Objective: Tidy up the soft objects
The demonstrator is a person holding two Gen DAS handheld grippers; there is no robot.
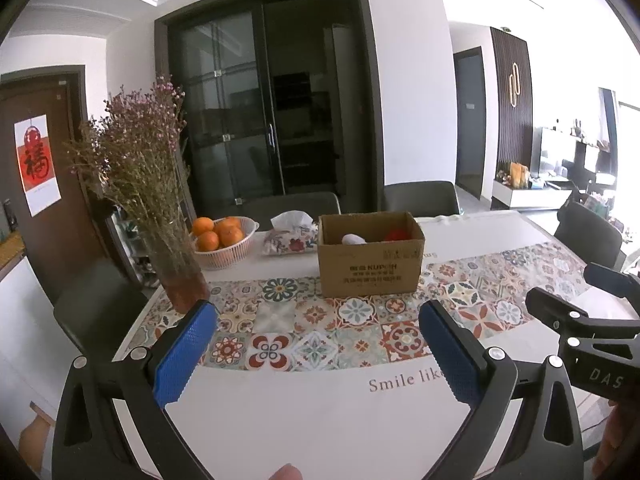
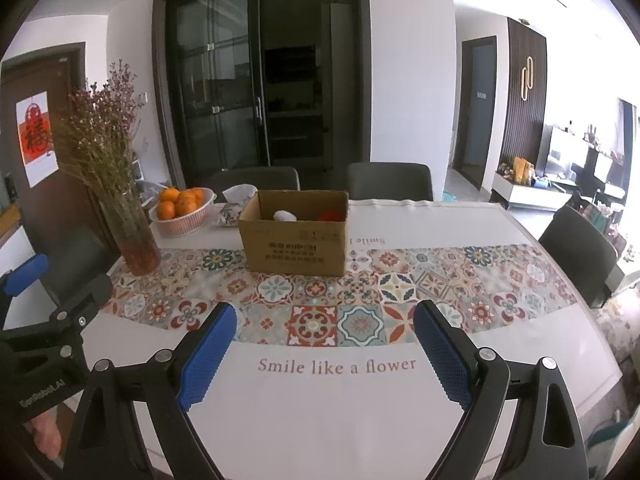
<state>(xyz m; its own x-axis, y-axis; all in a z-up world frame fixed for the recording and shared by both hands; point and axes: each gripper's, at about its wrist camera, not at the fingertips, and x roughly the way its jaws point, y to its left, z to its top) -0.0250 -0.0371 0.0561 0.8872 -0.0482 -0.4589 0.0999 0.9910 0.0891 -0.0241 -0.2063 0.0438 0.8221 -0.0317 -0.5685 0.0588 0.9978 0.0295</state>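
Observation:
An open cardboard box (image 1: 370,264) (image 2: 294,246) stands on the patterned strip of the table. Inside it lie a white soft thing (image 1: 354,239) (image 2: 285,215) and a red soft thing (image 1: 397,234) (image 2: 333,215), both half hidden by the box walls. My left gripper (image 1: 318,312) hovers over the near part of the table, open, with nothing between its blue pads. My right gripper (image 2: 325,314) is open and empty too, well short of the box. In the left wrist view the right gripper's black fingers (image 1: 576,316) show at the right edge.
A glass vase of dried flowers (image 1: 176,272) (image 2: 134,240) stands at the left. Behind it are a white basket of oranges (image 1: 224,242) (image 2: 182,210) and a floral tissue pouch (image 1: 290,236) (image 2: 232,208). Dark chairs (image 2: 390,180) ring the table (image 2: 320,420).

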